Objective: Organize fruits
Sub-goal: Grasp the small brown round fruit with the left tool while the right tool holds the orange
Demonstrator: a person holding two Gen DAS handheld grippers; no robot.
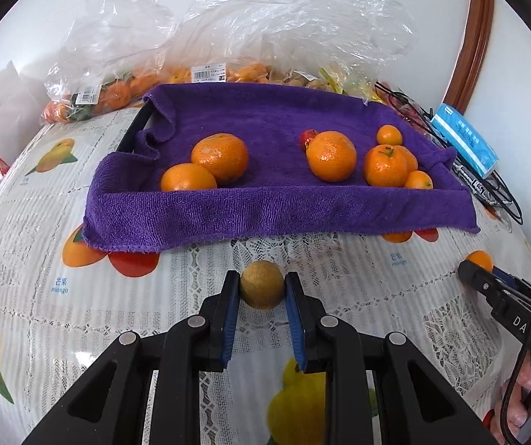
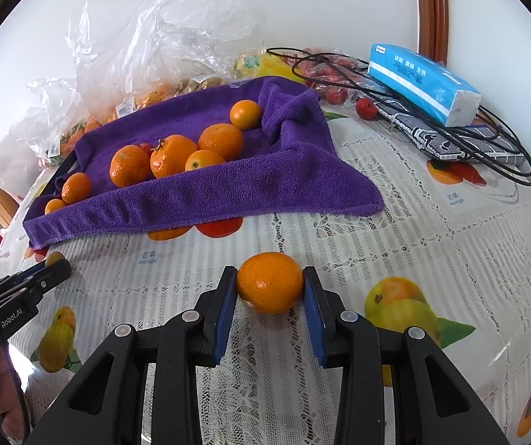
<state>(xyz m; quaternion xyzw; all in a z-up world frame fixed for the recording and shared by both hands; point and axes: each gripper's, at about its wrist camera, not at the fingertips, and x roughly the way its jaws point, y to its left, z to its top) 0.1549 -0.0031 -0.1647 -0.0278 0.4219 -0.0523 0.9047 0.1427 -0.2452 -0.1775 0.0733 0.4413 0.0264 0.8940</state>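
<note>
My left gripper (image 1: 261,291) is shut on a small brownish round fruit (image 1: 261,284), just above the fruit-print tablecloth (image 1: 80,315) in front of the purple towel (image 1: 265,207). My right gripper (image 2: 269,285) is shut on an orange (image 2: 269,282), also in front of the purple towel (image 2: 265,185). The towel lines a tray and holds several oranges (image 1: 221,155) and smaller kumquats (image 1: 389,135). The right gripper (image 1: 478,272) with its orange shows at the right edge of the left wrist view. At the left edge of the right wrist view the left gripper (image 2: 56,263) appears.
Clear plastic bags (image 1: 228,29) with more fruit lie behind the towel by the white wall. A blue tissue pack (image 2: 421,83), black cables (image 2: 450,137) and small red fruits (image 2: 367,107) sit at the right back. A wooden frame (image 2: 432,7) stands against the wall.
</note>
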